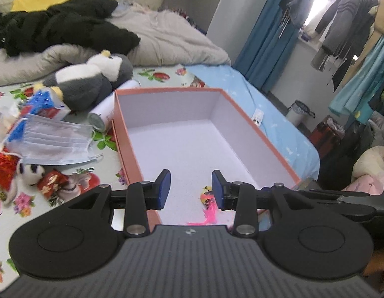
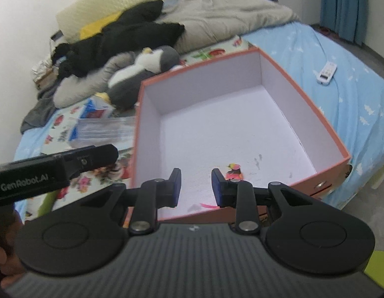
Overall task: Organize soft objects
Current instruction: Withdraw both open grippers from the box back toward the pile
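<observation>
An orange box (image 1: 167, 90) with a white inside lies open on the bed. On its floor near the front wall lies a small pink and yellow soft item (image 1: 209, 207), also seen from the right wrist (image 2: 233, 172). My left gripper (image 1: 191, 190) hovers above the box's near end, open with nothing between its blue pads. My right gripper (image 2: 195, 188) hangs over the same end of the box (image 2: 199, 65), open and empty. A grey and white penguin plush (image 1: 87, 79) lies left of the box. A small panda toy (image 1: 30, 172) rests on the floral sheet.
Left of the box lie face masks (image 1: 53, 144), a white can (image 1: 105, 111), a blue and red carton (image 1: 47, 105) and red packets. A black garment (image 1: 68, 24) and beige blanket fill the bed's far end. A remote (image 2: 327, 72) lies on the blue sheet, right.
</observation>
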The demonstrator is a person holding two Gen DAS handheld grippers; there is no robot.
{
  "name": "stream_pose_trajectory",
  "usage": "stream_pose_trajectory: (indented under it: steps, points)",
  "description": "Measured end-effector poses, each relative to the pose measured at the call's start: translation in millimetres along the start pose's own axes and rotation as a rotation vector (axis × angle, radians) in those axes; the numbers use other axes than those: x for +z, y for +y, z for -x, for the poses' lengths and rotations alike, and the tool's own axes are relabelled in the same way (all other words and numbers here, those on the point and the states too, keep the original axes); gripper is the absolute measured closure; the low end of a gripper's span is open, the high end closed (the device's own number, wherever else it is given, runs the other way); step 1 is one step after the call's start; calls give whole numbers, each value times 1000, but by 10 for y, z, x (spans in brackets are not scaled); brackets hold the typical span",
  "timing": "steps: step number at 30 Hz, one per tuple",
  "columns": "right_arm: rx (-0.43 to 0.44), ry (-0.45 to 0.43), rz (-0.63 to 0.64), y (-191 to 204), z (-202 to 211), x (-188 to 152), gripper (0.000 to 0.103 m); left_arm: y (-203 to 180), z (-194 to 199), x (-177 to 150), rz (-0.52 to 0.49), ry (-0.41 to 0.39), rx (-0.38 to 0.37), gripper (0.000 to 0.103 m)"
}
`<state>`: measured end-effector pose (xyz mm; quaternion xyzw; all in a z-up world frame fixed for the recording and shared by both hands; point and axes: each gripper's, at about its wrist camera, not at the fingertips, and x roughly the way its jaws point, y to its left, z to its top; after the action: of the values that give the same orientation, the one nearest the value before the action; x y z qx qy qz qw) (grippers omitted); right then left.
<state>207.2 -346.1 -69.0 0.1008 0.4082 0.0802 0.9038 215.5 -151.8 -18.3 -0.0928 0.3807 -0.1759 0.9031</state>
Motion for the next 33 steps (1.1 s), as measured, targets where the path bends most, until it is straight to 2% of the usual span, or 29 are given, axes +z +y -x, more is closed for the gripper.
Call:
stream_pose_trajectory:
  steps: [8,16,23,33]
  points:
    - [41,-90,52,285,538,-198,72,-30,732,-320,20,-73,17,61]
    - [95,-152,86,522,886,-433,71,40,1378,-597,32,-153,79,61]
    - [175,-157,144,726,980,-604,71,151,1835,-818,77,-221,165,61]
    - [253,-146,217,1046,1001,-805,71,384,2233,-1075,157,-275,251,61]
